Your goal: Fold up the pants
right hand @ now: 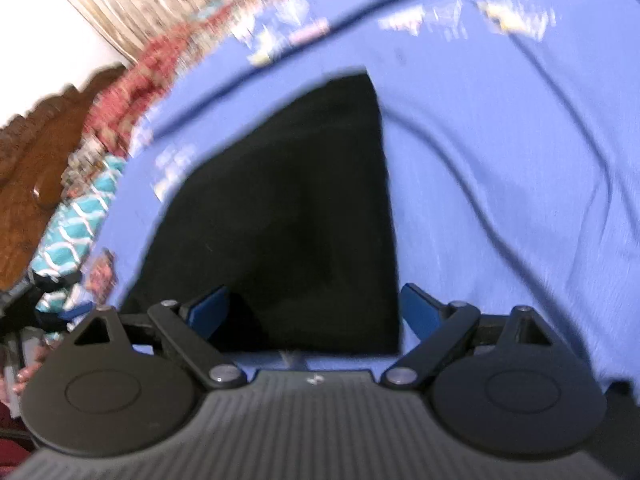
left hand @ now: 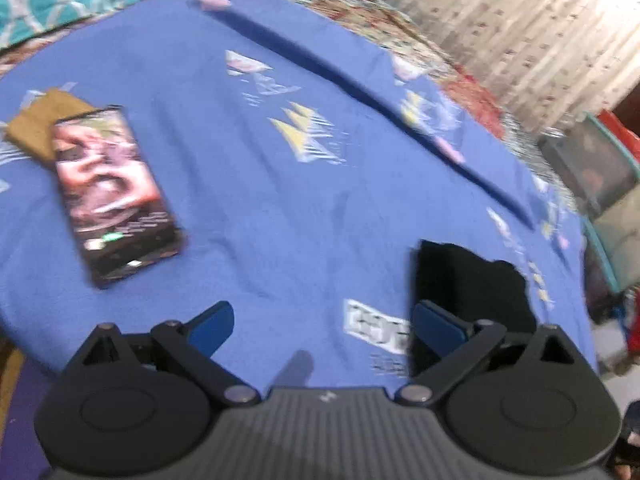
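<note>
The black pants (right hand: 288,216) lie folded flat on the blue bed sheet (right hand: 500,200), directly ahead of my right gripper (right hand: 316,308), which is open and empty just above their near edge. In the left wrist view the pants (left hand: 472,280) show as a dark patch at the lower right, behind the right finger (left hand: 436,324). My left gripper (left hand: 320,326) is open and empty over bare sheet (left hand: 280,220), to the left of the pants. Both views are blurred.
A phone with a lit screen (left hand: 112,192) lies on the sheet at the left, partly on a brown flat object (left hand: 36,128). A patterned quilt (left hand: 400,28) and curtain (left hand: 520,20) lie beyond. A teal pillow (right hand: 76,232) and wooden headboard (right hand: 32,168) are at left.
</note>
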The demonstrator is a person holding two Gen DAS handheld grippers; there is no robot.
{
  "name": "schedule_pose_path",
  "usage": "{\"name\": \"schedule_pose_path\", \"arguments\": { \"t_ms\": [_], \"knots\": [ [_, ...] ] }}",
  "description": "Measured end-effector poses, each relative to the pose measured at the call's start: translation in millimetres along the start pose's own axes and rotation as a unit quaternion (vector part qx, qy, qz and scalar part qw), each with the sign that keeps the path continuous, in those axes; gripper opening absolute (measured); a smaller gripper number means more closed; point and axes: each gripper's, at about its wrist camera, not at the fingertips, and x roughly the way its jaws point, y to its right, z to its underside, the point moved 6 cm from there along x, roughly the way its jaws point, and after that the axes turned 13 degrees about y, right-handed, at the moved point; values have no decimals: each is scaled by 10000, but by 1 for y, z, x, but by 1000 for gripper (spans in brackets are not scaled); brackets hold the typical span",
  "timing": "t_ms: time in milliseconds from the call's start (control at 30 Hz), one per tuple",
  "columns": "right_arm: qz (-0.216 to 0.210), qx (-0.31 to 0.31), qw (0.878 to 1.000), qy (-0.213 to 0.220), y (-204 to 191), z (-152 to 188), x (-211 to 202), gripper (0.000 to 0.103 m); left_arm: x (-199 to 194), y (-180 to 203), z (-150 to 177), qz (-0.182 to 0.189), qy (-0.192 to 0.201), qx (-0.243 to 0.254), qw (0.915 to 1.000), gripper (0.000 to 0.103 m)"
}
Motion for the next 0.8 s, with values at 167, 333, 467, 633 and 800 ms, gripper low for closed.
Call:
{"name": "schedule_pose_path", "arguments": {
  "t_ms": [167,333,467,633,800],
  "knots": [
    [69,248,9997,39,12,-10,4,94,40,44,14,460,-507,361,9970,103],
    [171,456,9986,-194,17,-2,20,94,81,79,38,28,-1064,1010,9892,103],
    [370,651,9963,-429,25,6,29,94,89,90,52,-73,-1157,1136,9867,103],
    [267,768,9960,-377,27,8,22,96,91,83,54,-114,-1227,955,9878,103],
    [190,835,9959,-310,29,9,19,97,92,83,55,-160,-1228,943,9878,103]
  ]
}}
